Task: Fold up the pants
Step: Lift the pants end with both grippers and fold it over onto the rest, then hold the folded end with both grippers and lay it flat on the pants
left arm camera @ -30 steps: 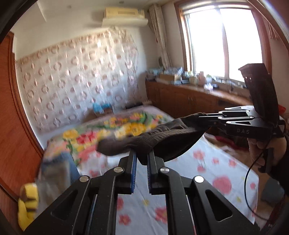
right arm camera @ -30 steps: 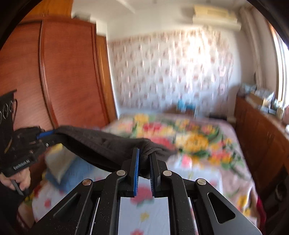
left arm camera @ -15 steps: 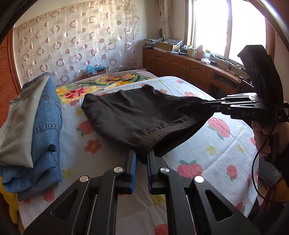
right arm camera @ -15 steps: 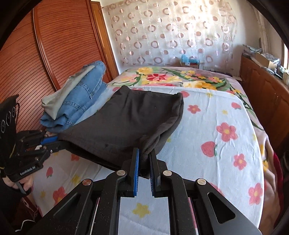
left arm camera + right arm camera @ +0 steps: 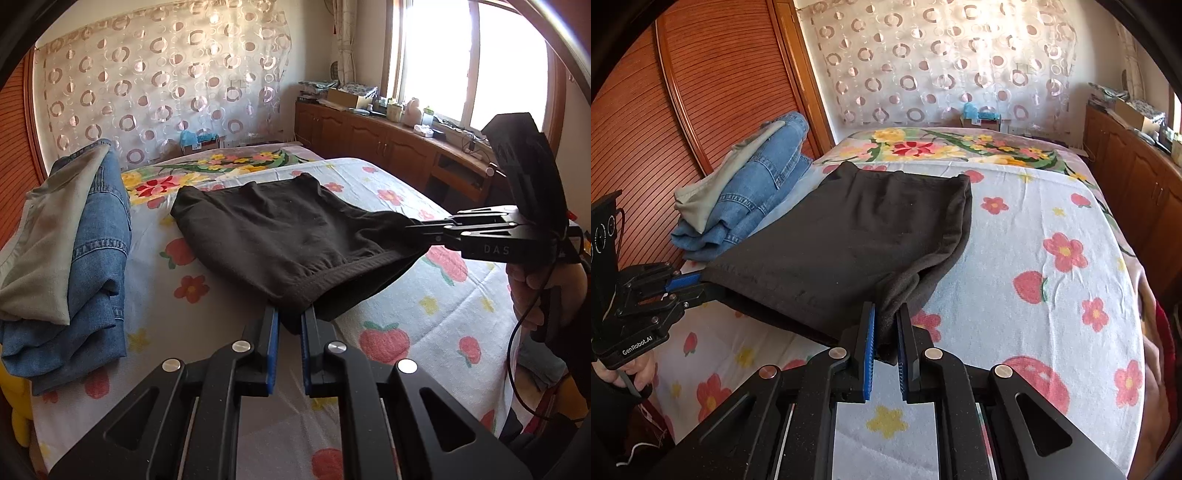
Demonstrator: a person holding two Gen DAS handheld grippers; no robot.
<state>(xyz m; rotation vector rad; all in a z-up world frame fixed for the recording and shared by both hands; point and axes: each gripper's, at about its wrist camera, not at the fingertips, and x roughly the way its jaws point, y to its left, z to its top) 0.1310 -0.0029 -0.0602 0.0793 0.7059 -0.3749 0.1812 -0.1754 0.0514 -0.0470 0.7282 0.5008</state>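
here the black pants [image 5: 280, 236] stretch between each clamped hand-held gripper [image 5: 289, 325] [image 5: 885, 332], far end on the bed [image 5: 1034, 236].

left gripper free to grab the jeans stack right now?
Probably not: the left gripper is shut on the black pants. The jeans stack lies unobstructed beside them, so releasing first should open the way.

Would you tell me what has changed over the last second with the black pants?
The black pants came down from mid-air; their far end now lies on the bed. Both grips stayed: left gripper and right gripper remain clamped on the near edge.
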